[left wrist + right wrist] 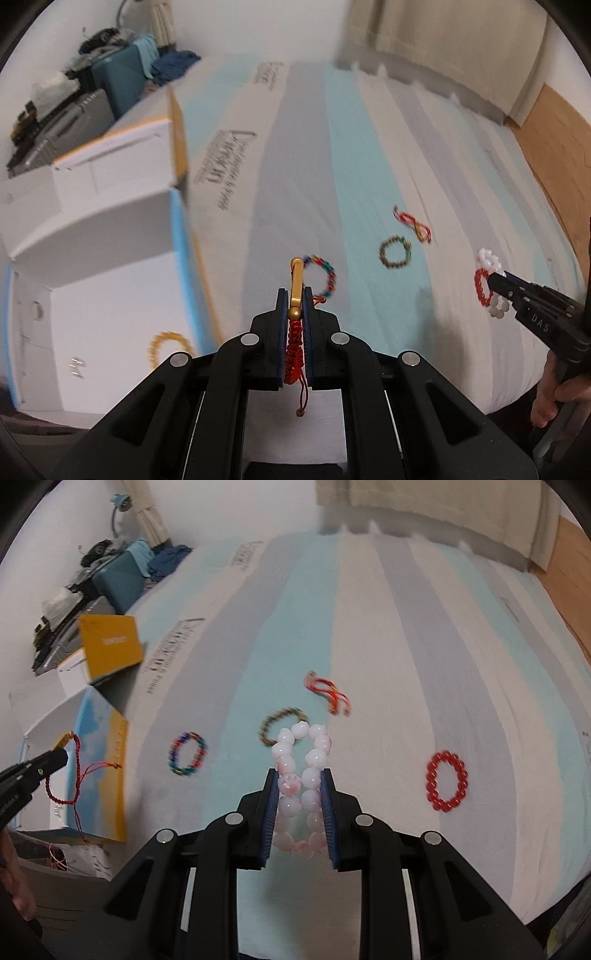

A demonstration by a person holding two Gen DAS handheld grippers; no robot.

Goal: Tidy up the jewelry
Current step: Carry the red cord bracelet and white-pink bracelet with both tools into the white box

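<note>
- While both bracelets are hanging clear of the bed, the box point(110, 280) is lying at its left edge.
- Left hand-held gripper point(295, 306), nearer, is clamping the red cord point(294, 343) lengthwise.
- Right hand-held gripper point(301, 790) is pinching the pink beads point(295, 786).

We had two matte black claws, the left claw point(295, 295) and right claw point(301, 775), each with blue ribbed pads, round silver screws on angular linkages, and white lettering along one side.
</note>
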